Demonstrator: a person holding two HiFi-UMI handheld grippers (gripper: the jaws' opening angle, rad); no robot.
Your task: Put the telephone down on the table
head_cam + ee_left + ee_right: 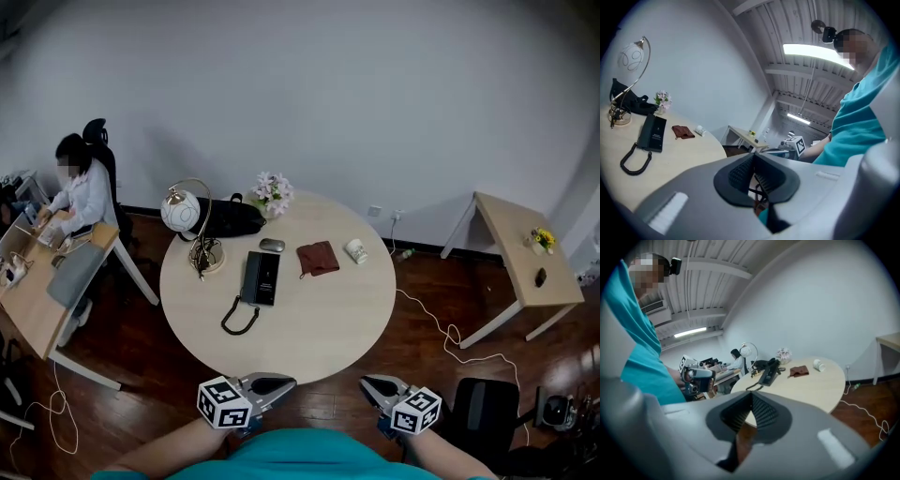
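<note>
Off the near rim of the round table [319, 342], the left gripper [274, 383] and right gripper [375, 385] are both closed and empty.
Each gripper's jaws meet at the tips with nothing between them, clear of the tabletop. Beyond them the black telephone [260, 278] lies flat on the table, left of its middle, its coiled cord [239, 320] curling toward the near side. Farther back are a brown cloth [318, 258], a white cup [356, 250], a lamp [184, 212], a black bag [232, 218] and flowers [273, 191].
</note>
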